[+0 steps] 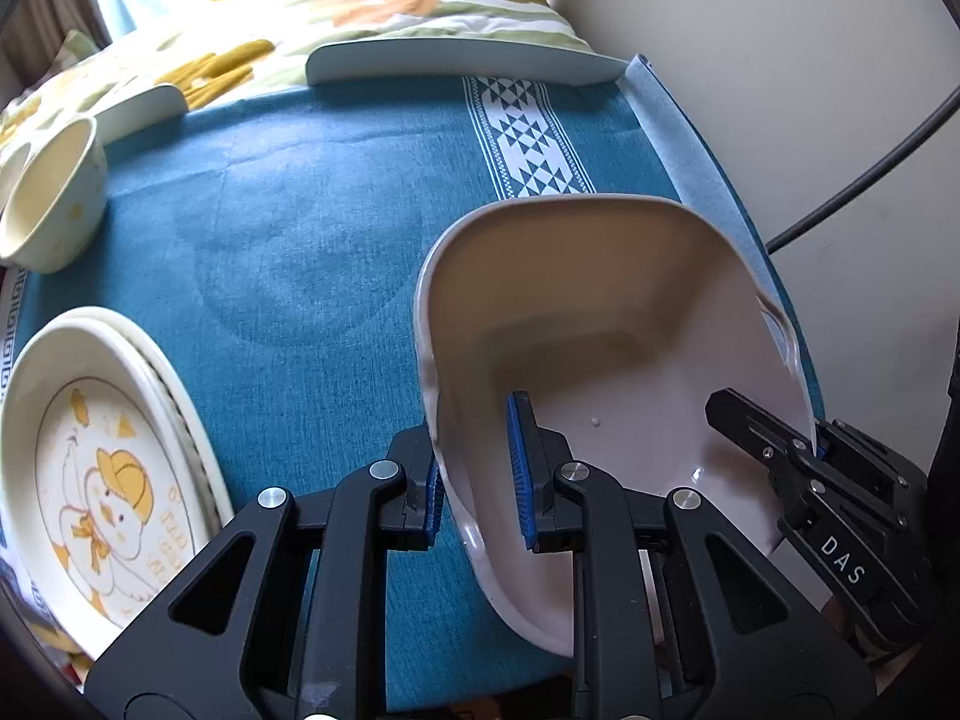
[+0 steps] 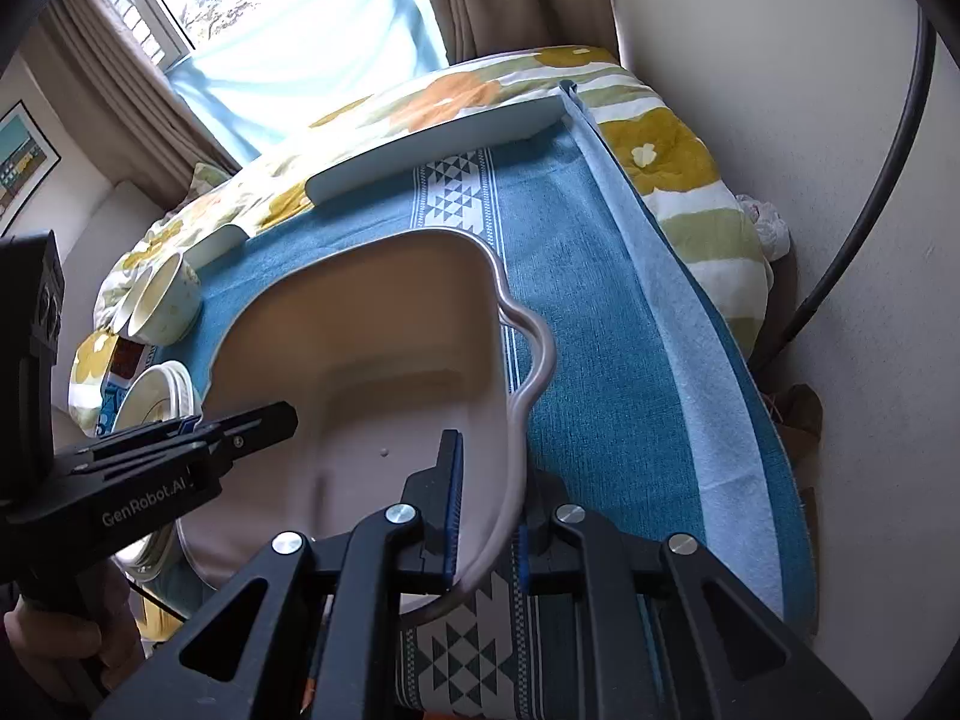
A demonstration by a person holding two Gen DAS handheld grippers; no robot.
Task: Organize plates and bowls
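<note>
A pale pinkish-beige deep dish (image 1: 606, 324) with a wavy handle (image 2: 534, 354) hangs over the right part of the blue tablecloth (image 1: 288, 252), held from both sides. My left gripper (image 1: 477, 486) is shut on its left rim, one blue pad inside the wall and one outside. My right gripper (image 2: 489, 528) is shut on the opposite rim beside the handle. Each gripper shows in the other's view: the right gripper (image 1: 810, 450) at the dish's far edge, the left gripper (image 2: 240, 420) at its left edge. The dish is empty.
A stack of cream plates (image 1: 108, 480) with a duck picture lies at the left. Two cream bowls (image 1: 54, 192) stand at the far left. A white curved board (image 1: 462, 60) lines the far edge. A wall and a black cable (image 1: 870, 174) are on the right.
</note>
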